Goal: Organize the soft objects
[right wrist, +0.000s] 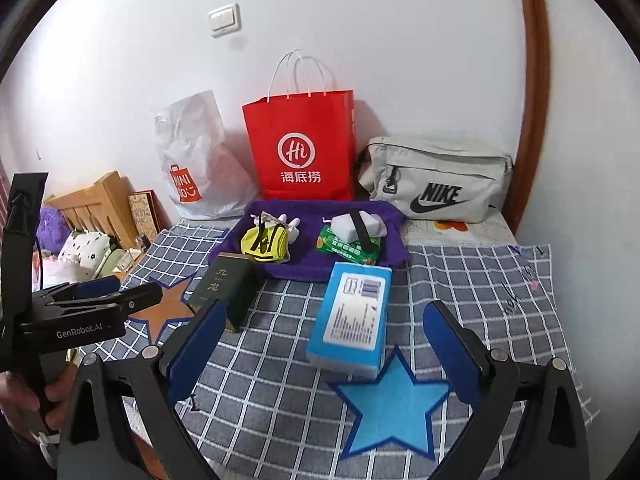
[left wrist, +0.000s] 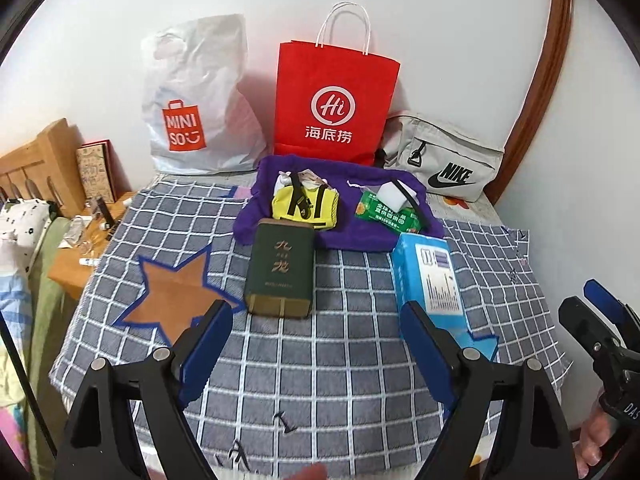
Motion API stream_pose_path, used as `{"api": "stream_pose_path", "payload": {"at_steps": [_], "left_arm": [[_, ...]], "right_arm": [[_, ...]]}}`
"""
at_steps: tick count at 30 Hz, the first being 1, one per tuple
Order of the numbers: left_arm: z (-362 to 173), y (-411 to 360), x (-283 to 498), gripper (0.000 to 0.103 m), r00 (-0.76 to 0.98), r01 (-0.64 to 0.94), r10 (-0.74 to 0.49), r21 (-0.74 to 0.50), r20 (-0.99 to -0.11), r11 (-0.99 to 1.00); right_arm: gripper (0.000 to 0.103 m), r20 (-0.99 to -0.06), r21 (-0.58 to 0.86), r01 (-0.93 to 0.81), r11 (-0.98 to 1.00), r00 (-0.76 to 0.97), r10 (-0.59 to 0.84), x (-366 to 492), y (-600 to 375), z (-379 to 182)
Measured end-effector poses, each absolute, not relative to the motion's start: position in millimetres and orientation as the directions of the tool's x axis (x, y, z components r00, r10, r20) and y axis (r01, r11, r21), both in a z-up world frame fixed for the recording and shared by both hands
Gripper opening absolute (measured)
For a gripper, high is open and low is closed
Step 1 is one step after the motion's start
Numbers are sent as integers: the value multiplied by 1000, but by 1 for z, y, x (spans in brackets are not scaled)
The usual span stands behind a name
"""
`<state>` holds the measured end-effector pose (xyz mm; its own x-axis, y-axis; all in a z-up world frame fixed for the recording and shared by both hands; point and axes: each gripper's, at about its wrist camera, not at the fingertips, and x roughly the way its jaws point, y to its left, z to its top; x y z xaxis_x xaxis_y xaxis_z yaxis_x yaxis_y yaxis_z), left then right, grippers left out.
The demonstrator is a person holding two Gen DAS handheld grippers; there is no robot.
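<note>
Three far bags read MINISO, Hi, NIKE; we hold left gripper and right gripper wide above bare checked cloth.

The left tongs fill the bottom of the left wrist view, their 2 blue-padded fingers spread wide apart with nothing between them. The right tongs sit the same way along the bottom of the right wrist view, fingers wide apart and holding nothing. At that view's lower left, a bare hand grips the handle of the left tongs.
</note>
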<state>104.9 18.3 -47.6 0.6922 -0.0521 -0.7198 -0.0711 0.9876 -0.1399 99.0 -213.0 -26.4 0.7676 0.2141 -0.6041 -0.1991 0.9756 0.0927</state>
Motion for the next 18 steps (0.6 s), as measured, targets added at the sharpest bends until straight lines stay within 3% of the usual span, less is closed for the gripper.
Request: {"api": "stream_pose_path", "payload": {"at_steps": [18], "left_arm": [[-37, 3, 54, 88, 733, -61, -22, -98, -680, 993]], "right_arm": [[98, -573, 94, -164, 982, 798, 188, 49, -227, -24]]}}
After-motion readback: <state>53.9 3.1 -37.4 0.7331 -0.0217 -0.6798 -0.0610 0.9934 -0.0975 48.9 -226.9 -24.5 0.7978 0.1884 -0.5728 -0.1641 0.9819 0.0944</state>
